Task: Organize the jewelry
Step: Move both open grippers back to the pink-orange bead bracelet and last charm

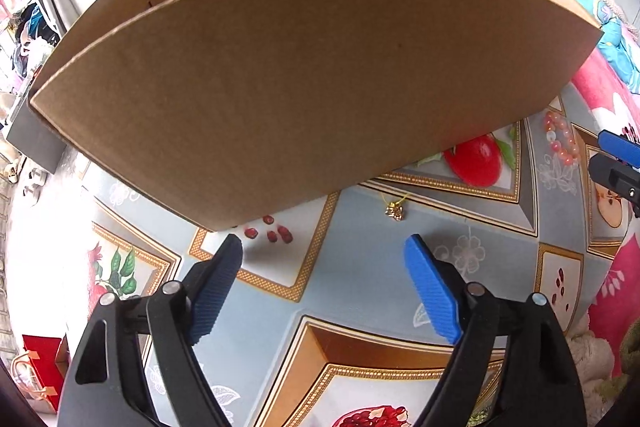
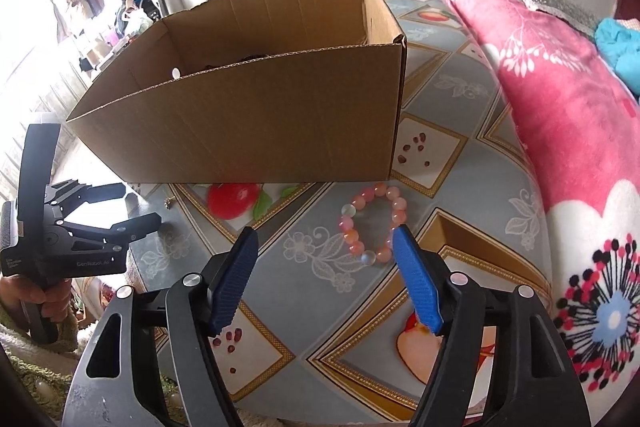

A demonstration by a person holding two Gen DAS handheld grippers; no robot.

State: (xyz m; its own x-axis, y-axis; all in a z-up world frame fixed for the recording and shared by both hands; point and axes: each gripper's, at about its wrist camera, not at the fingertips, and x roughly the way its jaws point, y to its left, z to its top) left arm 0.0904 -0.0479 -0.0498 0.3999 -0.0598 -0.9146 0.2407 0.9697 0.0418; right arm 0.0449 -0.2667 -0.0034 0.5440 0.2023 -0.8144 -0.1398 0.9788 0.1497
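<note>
Open brown corrugated cardboard box [image 2: 248, 115], top flaps torn off, stands on the patterned fruit-print tablecloth [image 2: 320, 307]; judged to be the collecting bin for the jewelry, with something dark and a small white item just visible over its near wall, too hidden to name. Two loose pieces lie on the cloth on the near side of the box, probably left there within easy reach: a pink-and-orange beaded bracelet [image 2: 374, 225], just off the box's near right corner, and a small gold trinket on a thin yellow cord [image 1: 395, 210], close to the foot of the box's near wall. Right gripper [image 2: 326, 255], black frame with blue ribbed pads, is spread wide and empty; its right pad [image 2: 416, 279] sits at the bracelet's edge, whether touching I cannot tell, the rest of the loop lying between the fingers but farther toward the box. It points steeply down at the cloth, which reads as lining up for a pick. Left gripper [image 1: 324, 267] likewise spread, nothing between the pads, angled down at the cloth short of the box wall; the gold trinket lies beyond its tips, a little to the right, apart from both. In the right wrist view a hand [image 2: 44, 301] grips the left tool's handle, low and left of the box.
</note>
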